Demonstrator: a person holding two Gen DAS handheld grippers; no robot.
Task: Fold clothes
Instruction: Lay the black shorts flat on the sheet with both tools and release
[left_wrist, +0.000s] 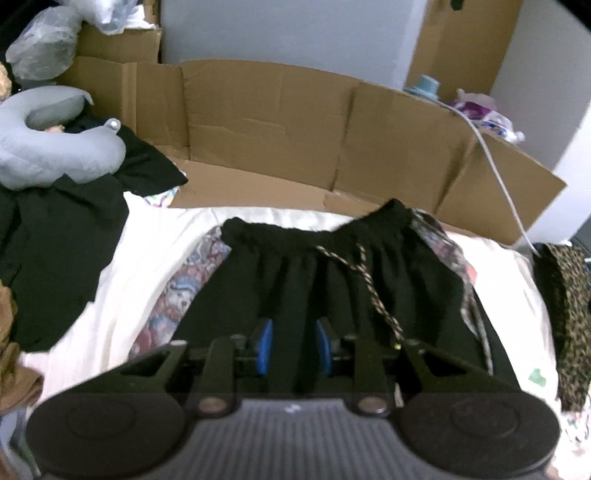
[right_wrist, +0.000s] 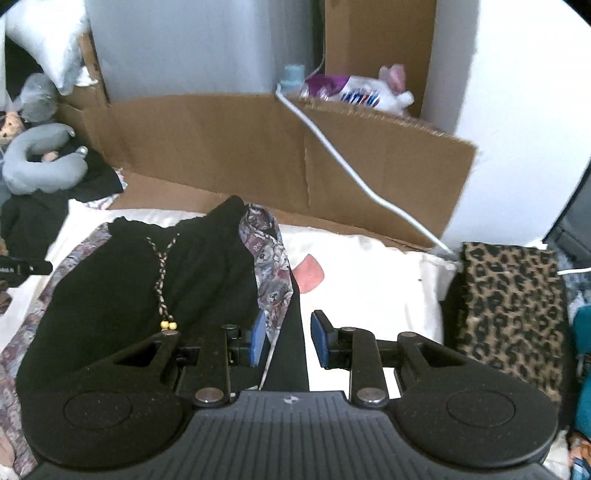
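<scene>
Black soft shorts with a stretchy waist (left_wrist: 332, 280) lie in the middle of the white bed sheet (left_wrist: 147, 251), on top of a cloth with a teddy bear print (left_wrist: 184, 291); a braided string with yellow beads (right_wrist: 162, 284) hangs down their front; they look flat and partly folded, with the waist at the far end; I think some folding is still left to do; a pile of black clothes (left_wrist: 62, 229) waits at the left under a grey neck pillow (left_wrist: 48, 147), so more work is left; a folded leopard-spot cloth (right_wrist: 513, 314) sits at the right, and it looks done.

Over the shorts, the left claw (left_wrist: 293, 349) is open a little way; black cloth shows between its blue pads (left_wrist: 266, 345), but they do not seem to press it. At the right edge of the shorts, the right claw (right_wrist: 288, 339) is open a little too; it holds nothing that I can see.
</scene>
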